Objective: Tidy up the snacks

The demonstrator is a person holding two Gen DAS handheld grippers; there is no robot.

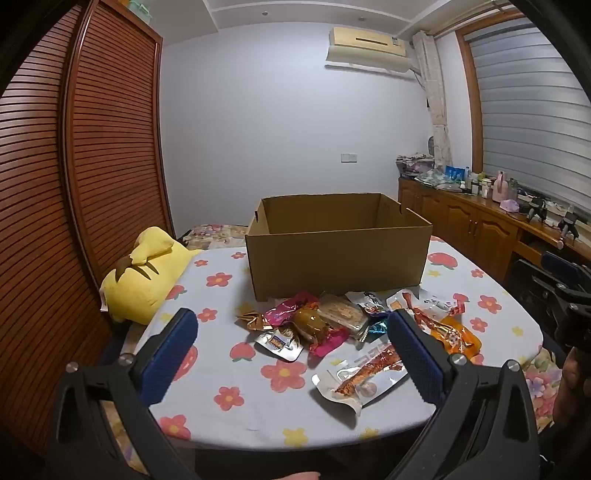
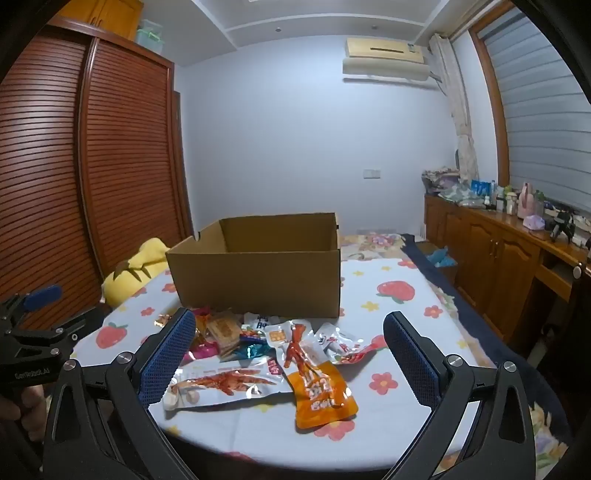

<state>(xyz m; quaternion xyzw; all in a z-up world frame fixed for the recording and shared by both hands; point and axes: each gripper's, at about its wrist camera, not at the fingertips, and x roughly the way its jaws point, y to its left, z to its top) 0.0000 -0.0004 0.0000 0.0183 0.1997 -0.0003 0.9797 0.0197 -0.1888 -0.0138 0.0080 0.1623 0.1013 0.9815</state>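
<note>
Pale lavender-white plastered wall (image 1: 288,110), far centre, bearing a cream wall-mounted air conditioner (image 1: 367,46) at upper right and a small white switch plate (image 1: 348,158). Reddish-brown louvred wooden wardrobe doors (image 1: 110,147), left of frame. Grey slatted window blind (image 1: 528,110) in a wooden frame, right. Low honey-coloured wooden sideboard (image 1: 472,218) beneath it, cluttered with bottles. Stepped white ceiling (image 2: 295,14).

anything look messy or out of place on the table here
Yes. The snack packets lie in a loose, overlapping heap on the flowered tablecloth in front of the cardboard box, none visibly inside it. A yellow plush toy sits at the table's left edge. Nothing looks spilled or torn.
</note>
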